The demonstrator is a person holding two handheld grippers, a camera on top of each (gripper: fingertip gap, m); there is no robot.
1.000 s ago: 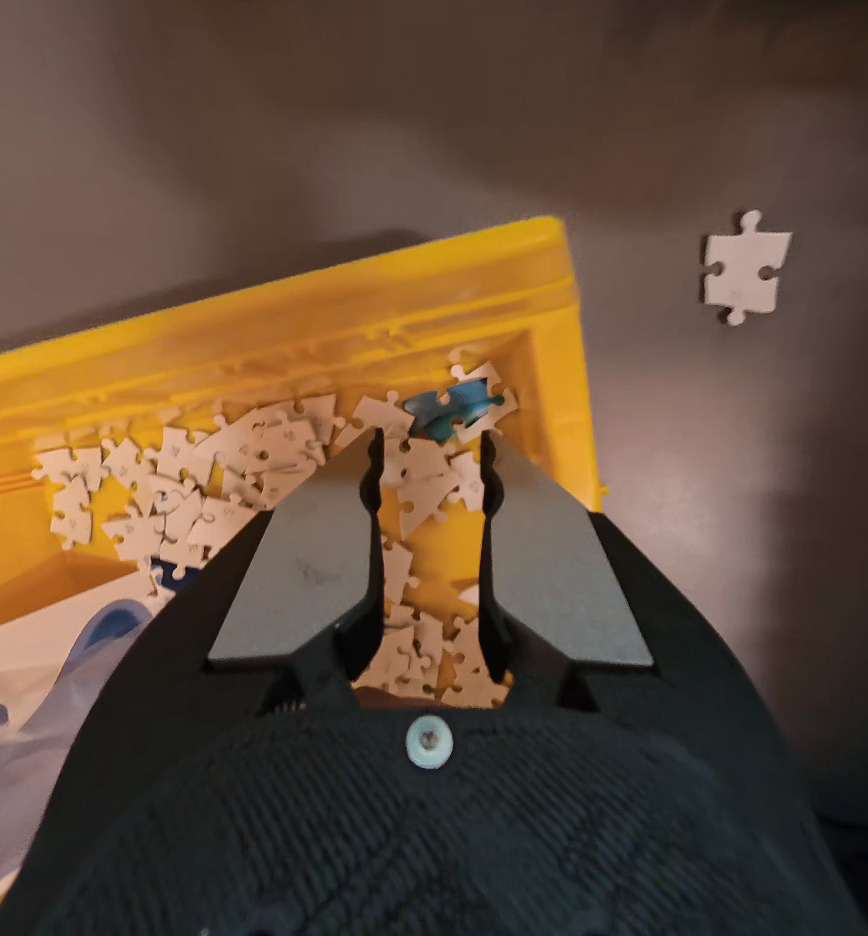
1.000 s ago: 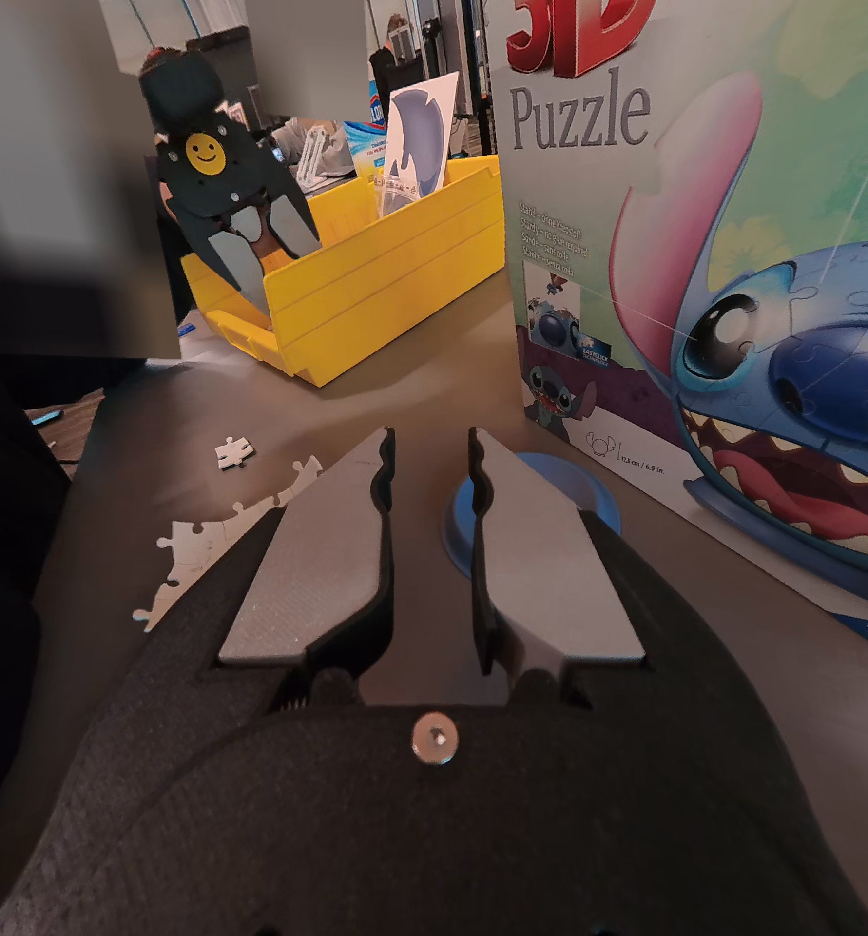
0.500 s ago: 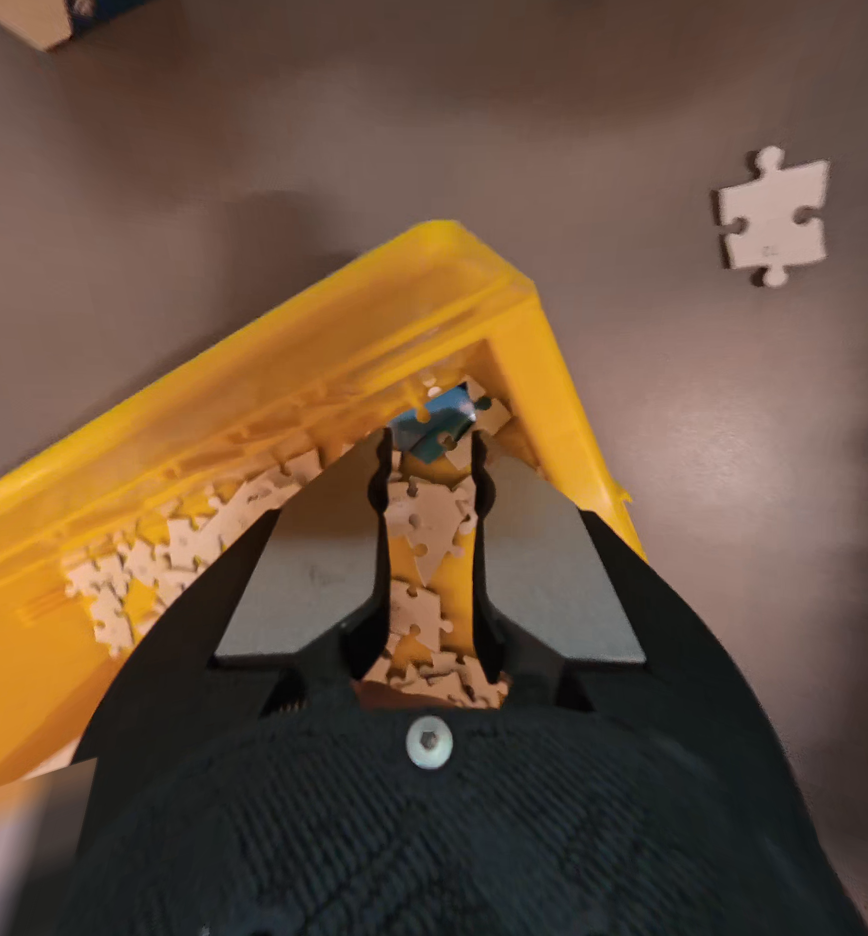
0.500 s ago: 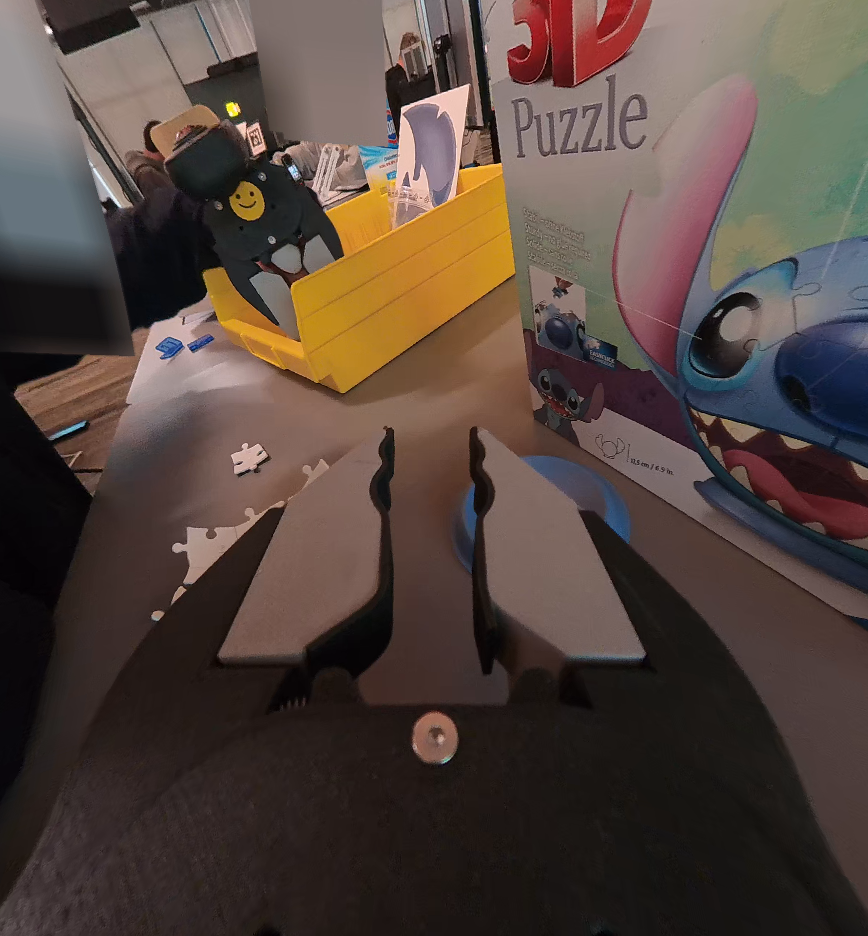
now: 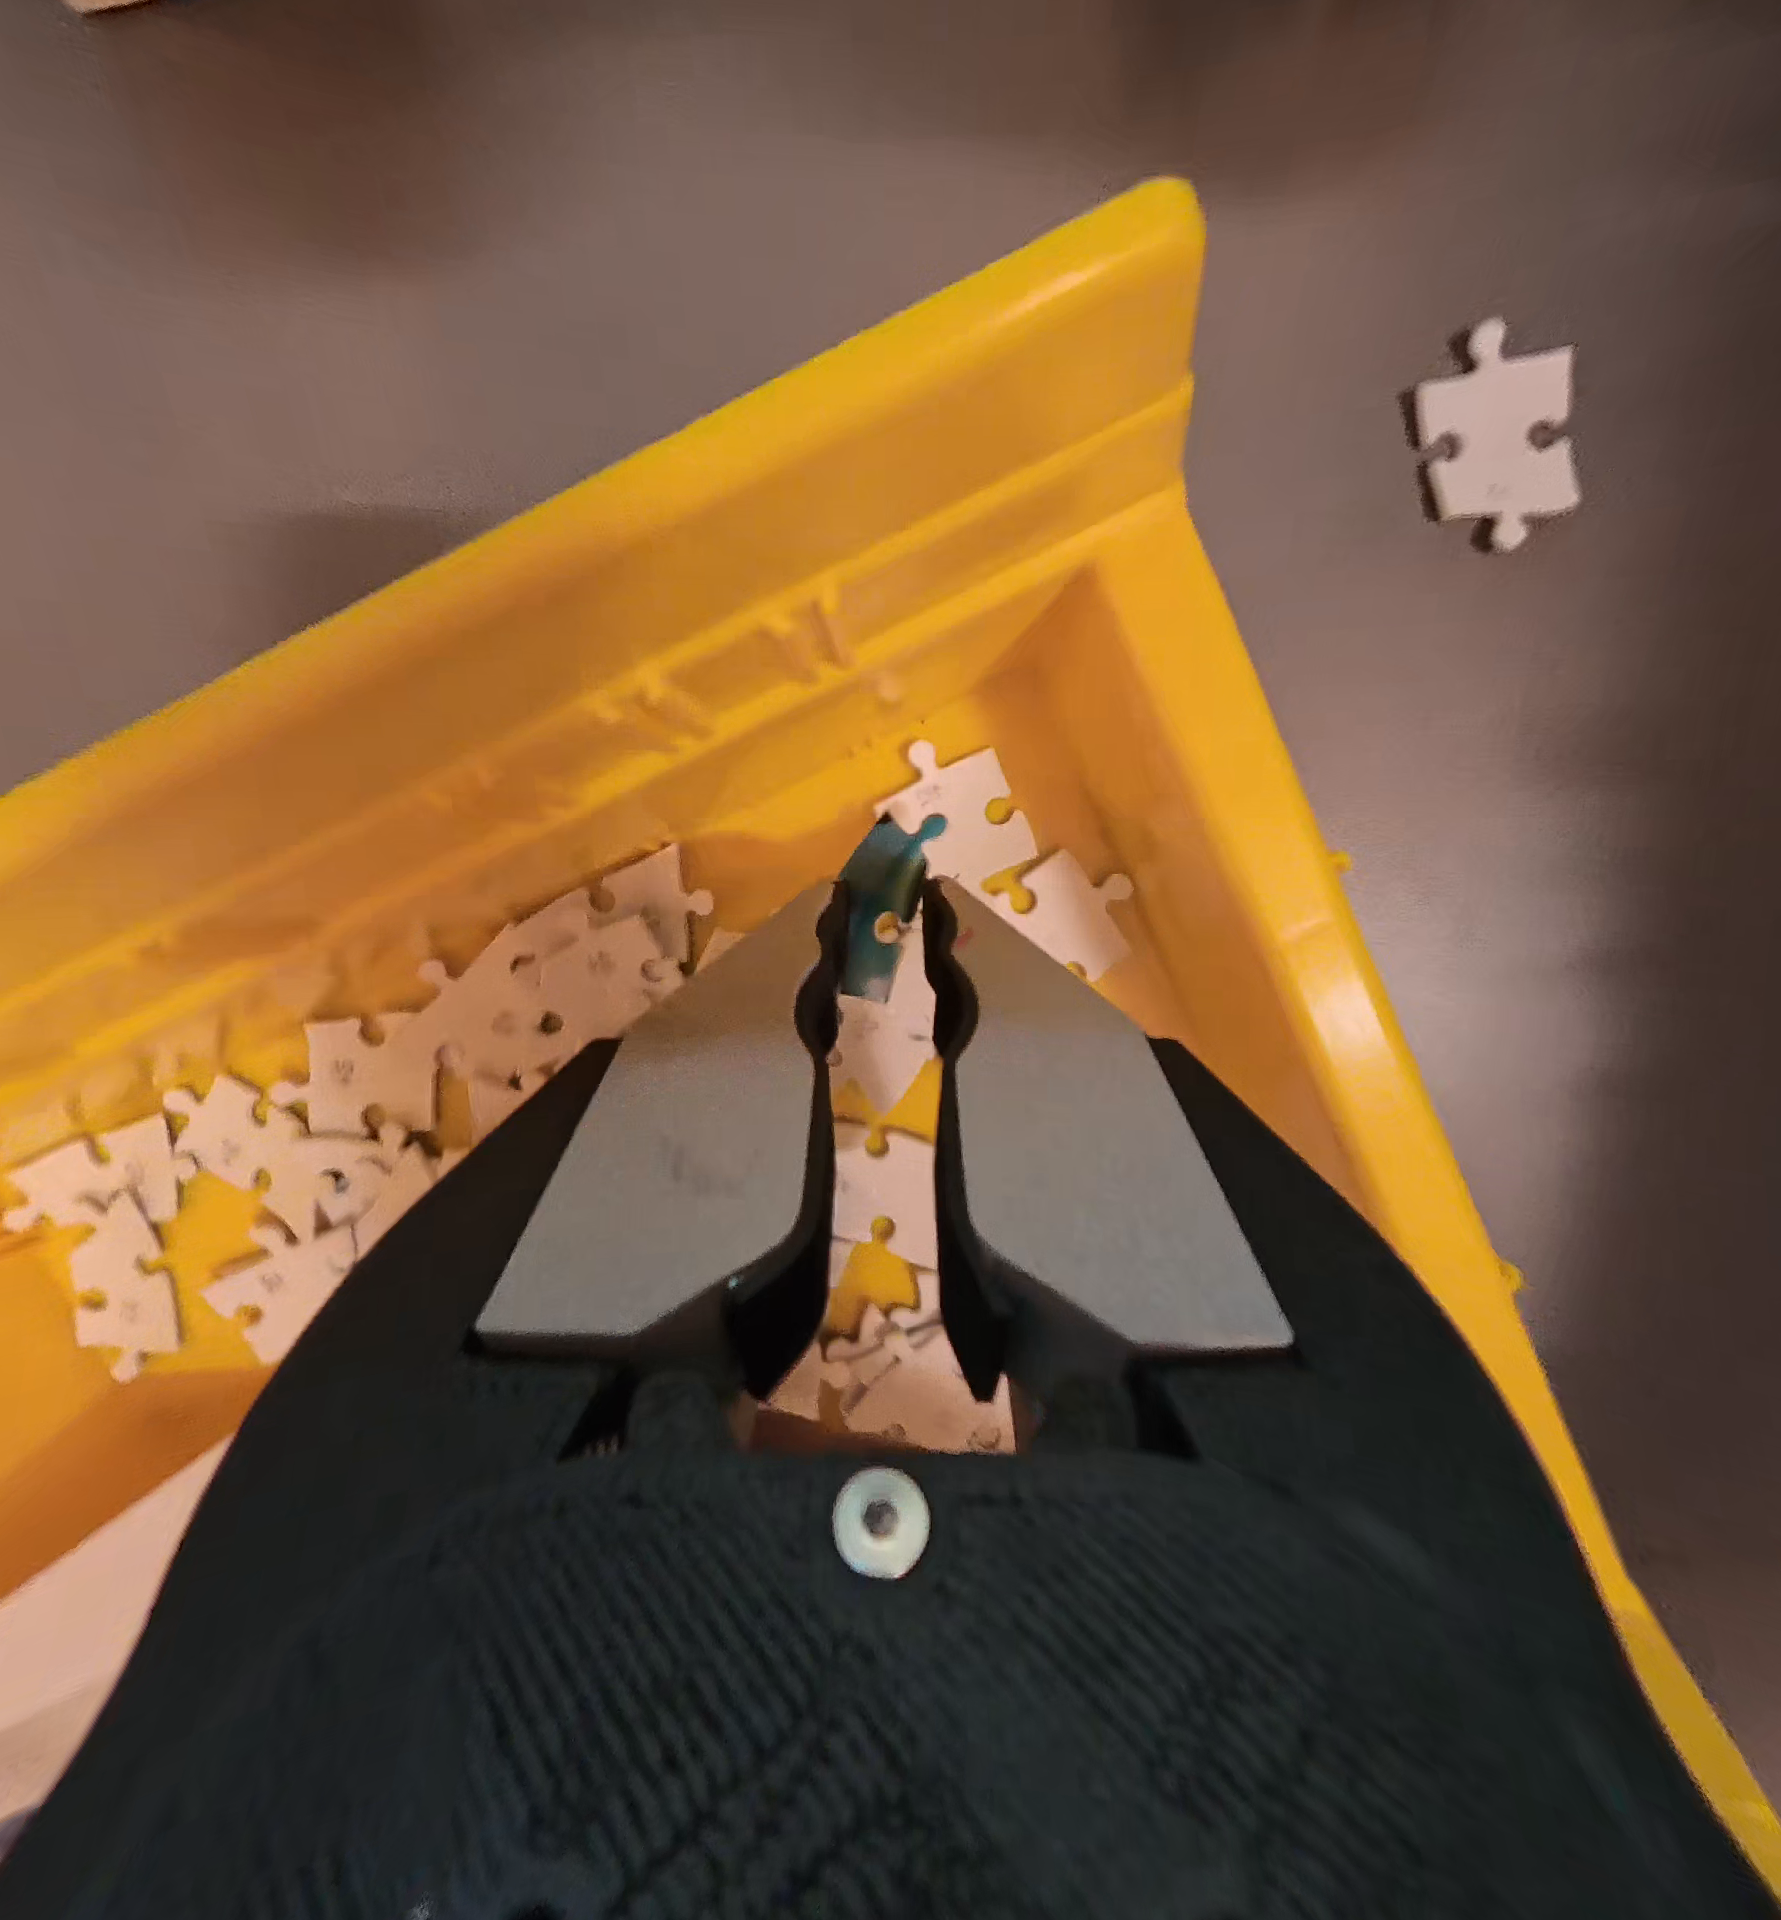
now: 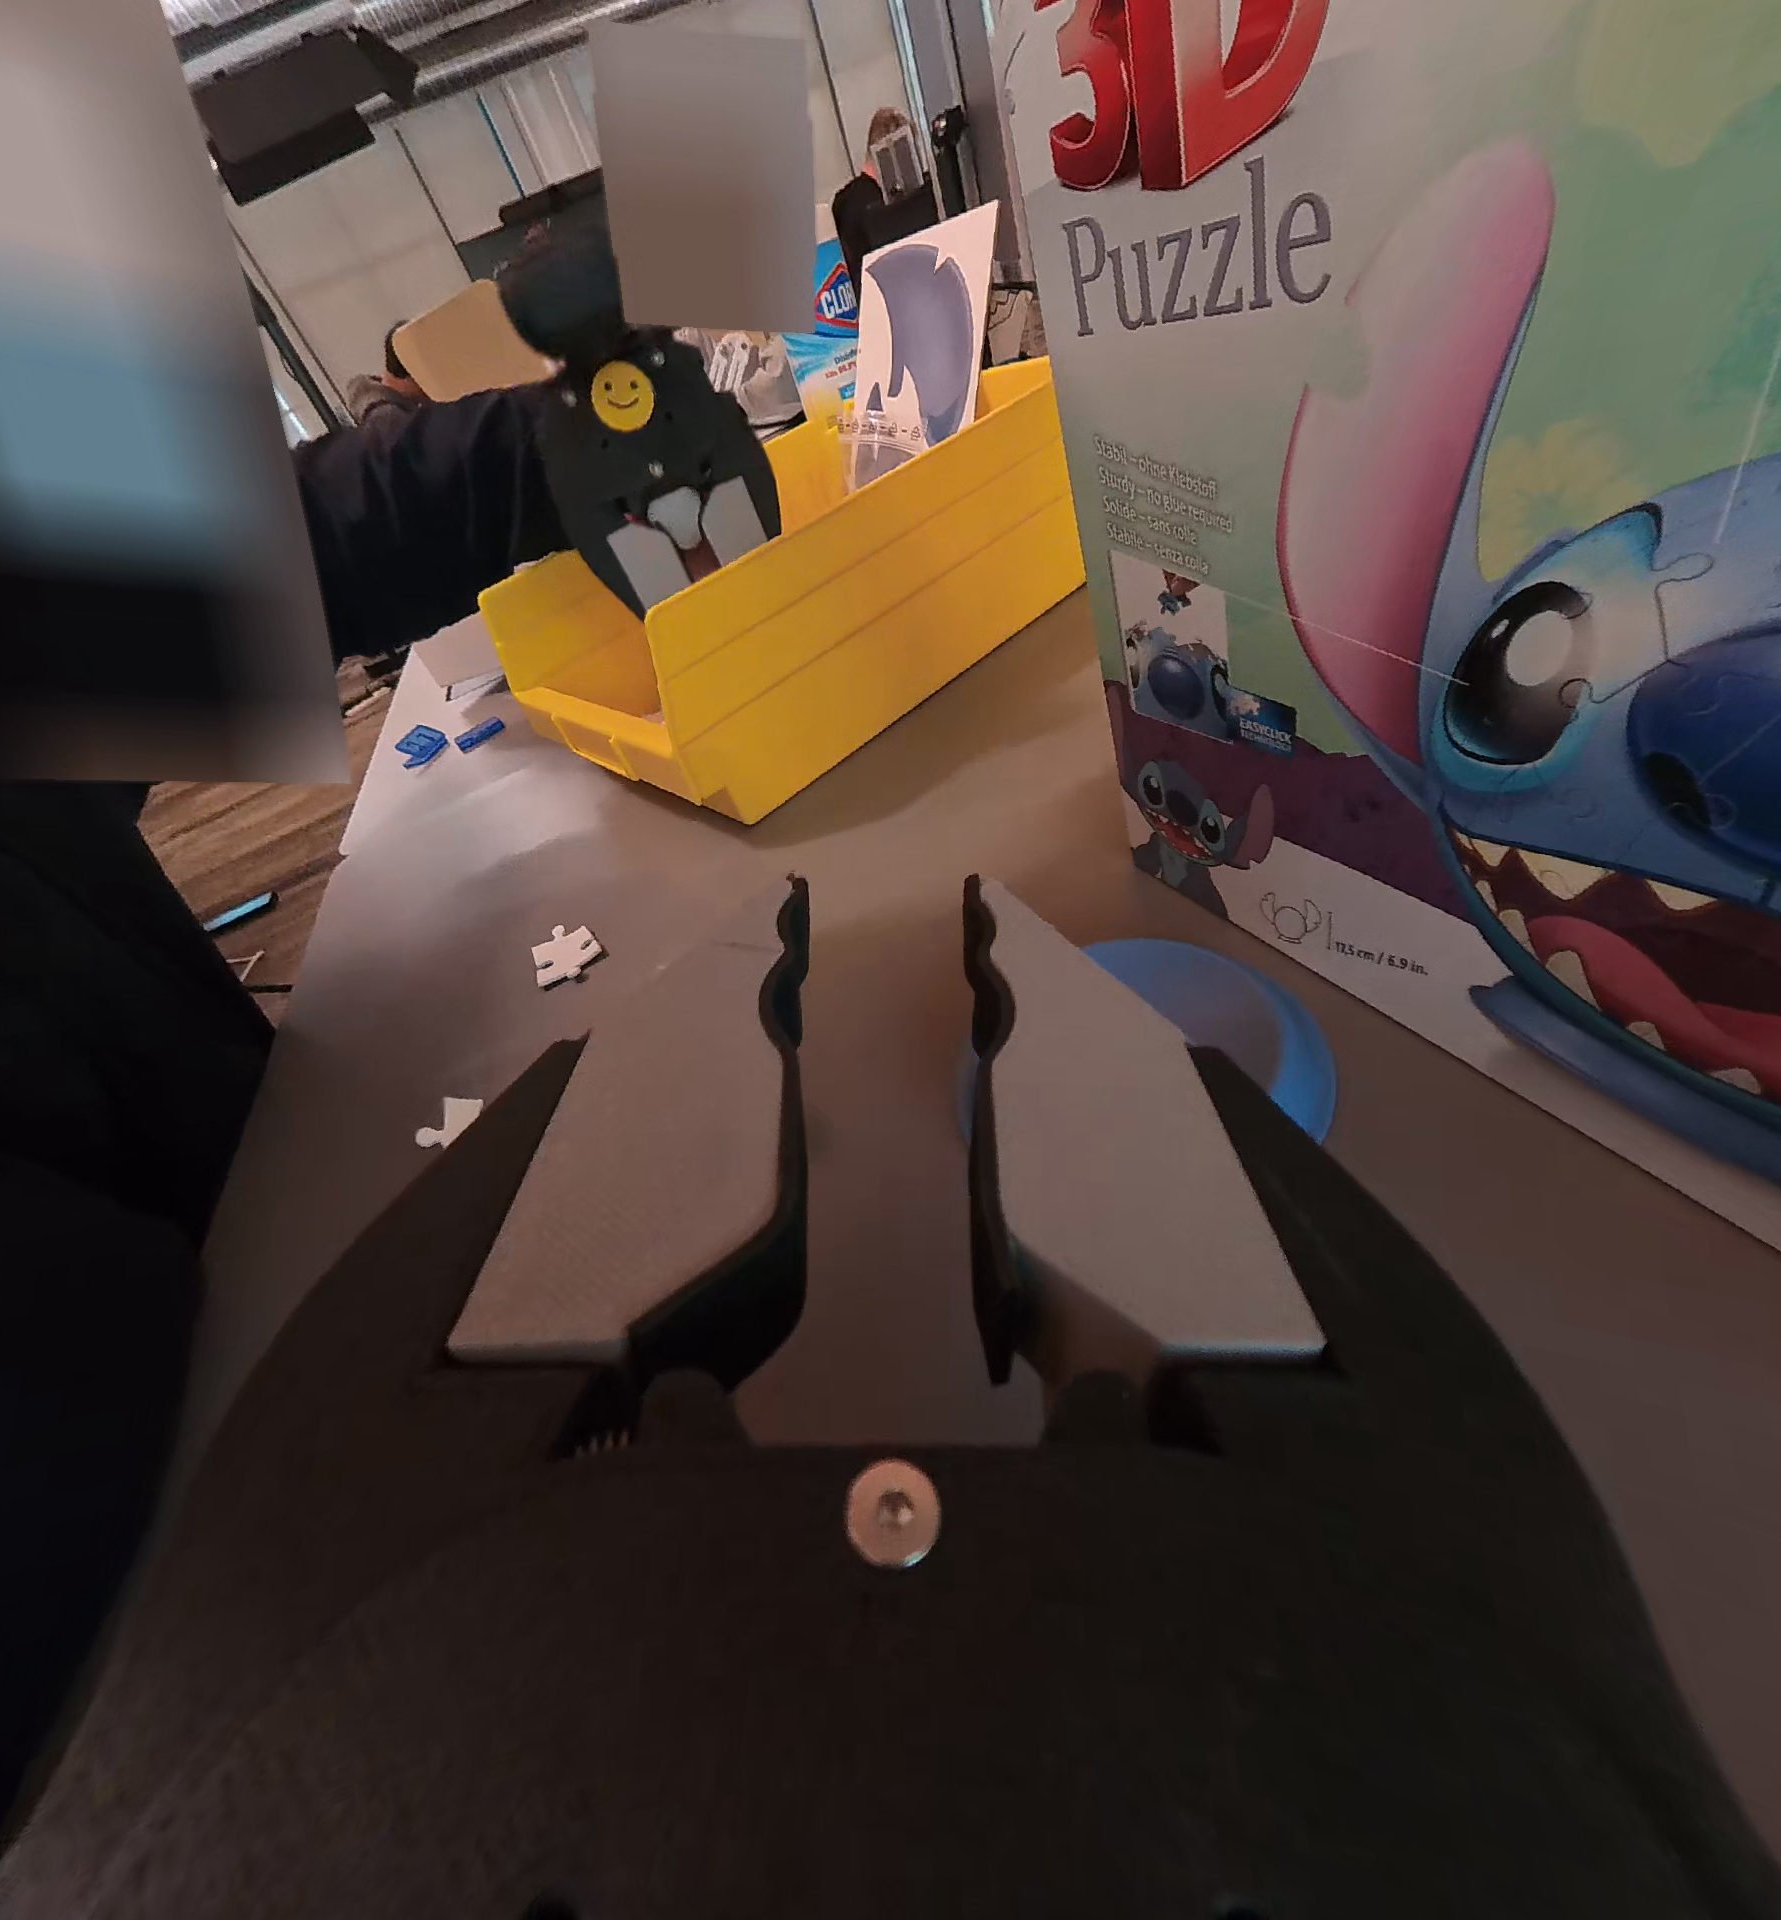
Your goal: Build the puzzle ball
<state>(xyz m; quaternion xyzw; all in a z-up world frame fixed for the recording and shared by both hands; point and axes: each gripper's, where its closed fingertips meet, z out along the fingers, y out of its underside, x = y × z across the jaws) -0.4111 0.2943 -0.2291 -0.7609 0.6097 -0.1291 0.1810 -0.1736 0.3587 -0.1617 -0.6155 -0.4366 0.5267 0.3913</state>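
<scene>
left gripper [image 5: 881, 904] tight around teal puzzle piece [image 5: 878, 902] inside yellow bin [image 5: 1104, 436]

Left gripper [image 5: 881, 904] now lower in the bin [image 5: 1270, 935], at its far right corner; jaws narrowed from a wide gap and pinched on the teal piece [image 5: 878, 914], tipped up on edge. Loose piece [image 5: 1499, 436] shifted toward upper right of the frame. Right gripper [image 6: 884, 914] raised slightly, bin [image 6: 844, 644] larger at upper centre.
</scene>
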